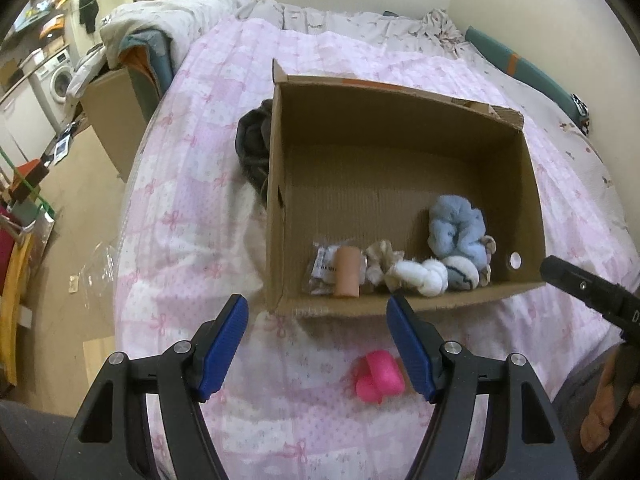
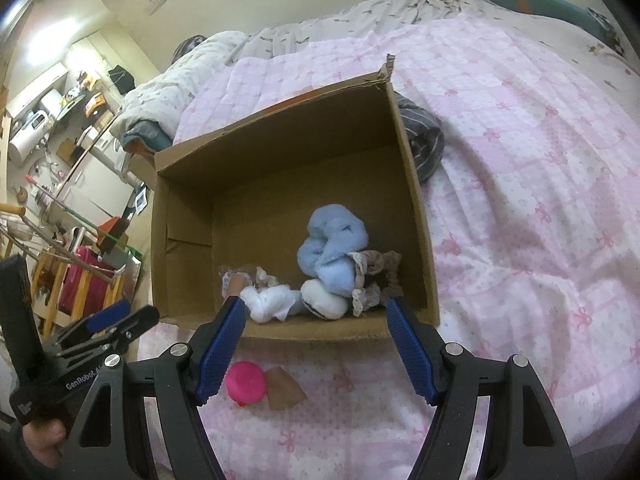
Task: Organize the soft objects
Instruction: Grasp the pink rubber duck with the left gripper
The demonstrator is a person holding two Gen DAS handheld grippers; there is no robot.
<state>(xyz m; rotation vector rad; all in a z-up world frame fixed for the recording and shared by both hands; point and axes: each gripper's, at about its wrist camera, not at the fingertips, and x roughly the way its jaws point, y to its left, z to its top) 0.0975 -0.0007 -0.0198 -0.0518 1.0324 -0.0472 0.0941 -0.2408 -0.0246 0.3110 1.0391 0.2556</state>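
Observation:
An open cardboard box point(image 1: 400, 100) stands on the pink bedspread; it also shows in the right wrist view point(image 2: 280, 128). Inside along its near wall lie a blue fluffy scrunchie point(image 1: 456, 228) point(image 2: 332, 248), a white knotted cloth point(image 1: 420, 276) point(image 2: 272, 300), a beige scrunchie point(image 1: 380, 264), a tan roll point(image 1: 347, 276) and a white-grey ball point(image 2: 324, 300). A pink soft object point(image 1: 378, 376) point(image 2: 245, 388) lies on the bed before the box, beside a brown piece point(image 2: 285, 390). My left gripper point(image 1: 318, 336) is open and empty above the pink object. My right gripper point(image 2: 314, 340) is open and empty at the box's near wall.
A dark striped garment point(image 1: 252, 148) point(image 2: 424, 140) lies against the box's far side. A rumpled duvet point(image 1: 172, 20) is piled at the head of the bed. The floor and a washing machine point(image 1: 56, 80) are at the left, past the bed's edge.

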